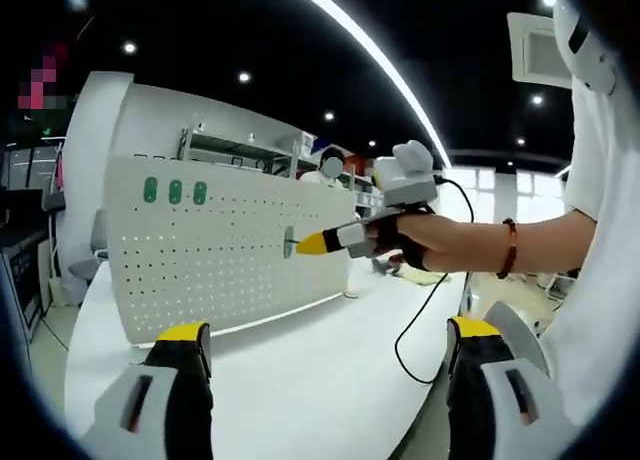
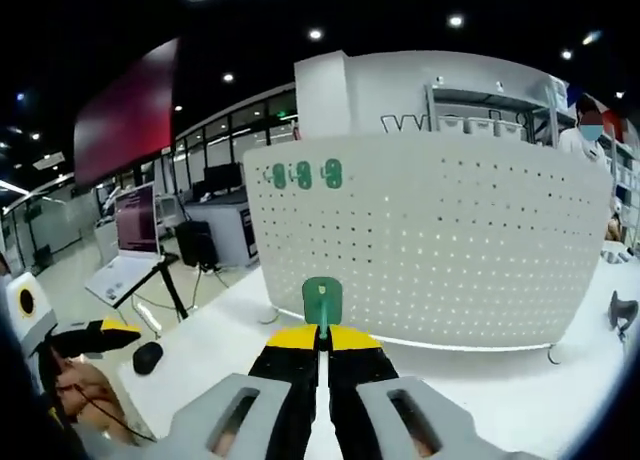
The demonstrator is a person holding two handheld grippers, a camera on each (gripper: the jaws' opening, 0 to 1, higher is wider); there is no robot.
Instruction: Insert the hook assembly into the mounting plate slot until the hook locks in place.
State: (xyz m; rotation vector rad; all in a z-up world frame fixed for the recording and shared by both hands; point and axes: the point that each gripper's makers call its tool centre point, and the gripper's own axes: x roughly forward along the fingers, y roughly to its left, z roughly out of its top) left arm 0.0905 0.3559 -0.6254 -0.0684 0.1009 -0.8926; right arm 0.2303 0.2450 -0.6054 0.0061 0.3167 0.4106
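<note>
The white pegboard mounting plate (image 1: 220,255) stands upright on the table, and three green hooks (image 1: 175,191) hang at its upper left. My right gripper (image 1: 312,243), held in a gloved hand, comes in from the right shut on a green hook assembly (image 1: 289,242), which sits at the board's face near its middle. In the right gripper view the jaws (image 2: 322,338) are shut on the green hook (image 2: 322,300), facing the pegboard (image 2: 430,250) and its three hooks (image 2: 304,175). My left gripper (image 1: 328,335) is wide open and holds nothing. It also appears at the left (image 2: 100,335).
The white table (image 1: 300,370) carries the board. A black cable (image 1: 415,320) trails off its right side. A small black object (image 2: 148,357) lies on the table at the left. A laptop on a stand (image 2: 130,270) and a masked person (image 2: 590,130) stand beyond.
</note>
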